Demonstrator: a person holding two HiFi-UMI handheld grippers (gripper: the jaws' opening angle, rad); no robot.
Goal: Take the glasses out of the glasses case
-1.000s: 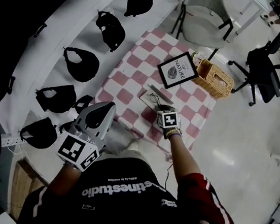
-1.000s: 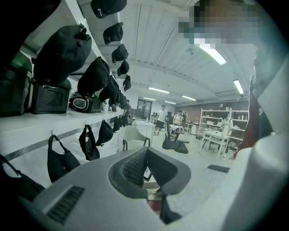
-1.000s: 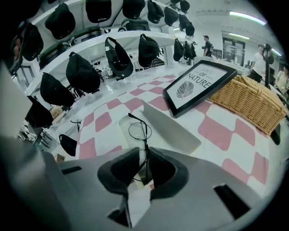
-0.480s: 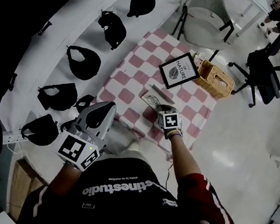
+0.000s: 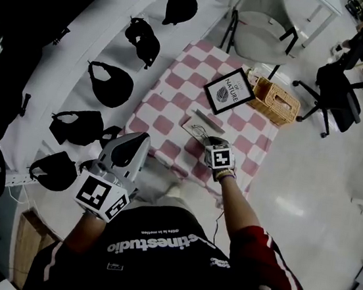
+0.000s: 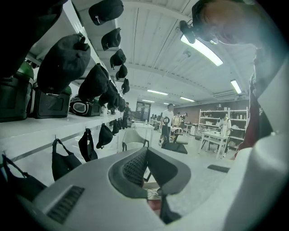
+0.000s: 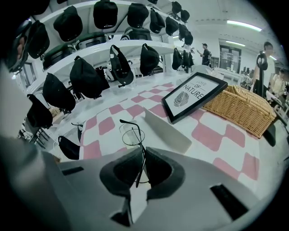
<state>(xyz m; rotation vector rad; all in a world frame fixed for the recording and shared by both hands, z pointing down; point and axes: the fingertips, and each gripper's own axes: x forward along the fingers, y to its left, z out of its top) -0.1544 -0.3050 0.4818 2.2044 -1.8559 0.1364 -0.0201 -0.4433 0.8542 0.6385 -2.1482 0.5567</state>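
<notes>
Open floor (image 5: 295,189) lies at 3 to 5 o'clock of the small table, whose checked tablecloth (image 5: 167,106) hangs over the near edge just in front of the person. At 9 o'clock the cloth's edge runs close along a white rack of black bags (image 5: 110,85), so that side is tight. The right gripper (image 5: 208,140) reaches in over the near half of the cloth, its jaws closing with the thin wire glasses (image 7: 132,135) between the pads, pinched at the frame beside one lens. The glasses case (image 7: 165,131) lies flat just at 12 o'clock of the glasses, touching or nearly touching them; whether the glasses are lifted off the cloth cannot be told. Beyond the case, at 1 o'clock, a black-framed sign (image 5: 229,91) leans toward a wicker basket (image 5: 277,102) at the cloth's far corner, both well apart from the gripper. A grey chair (image 5: 260,22) stands at 12 o'clock past the table and a black office chair (image 5: 337,95) at 2 o'clock. The left gripper (image 5: 137,138) hangs by the near left corner of the table, jaws pressed together on nothing.
</notes>
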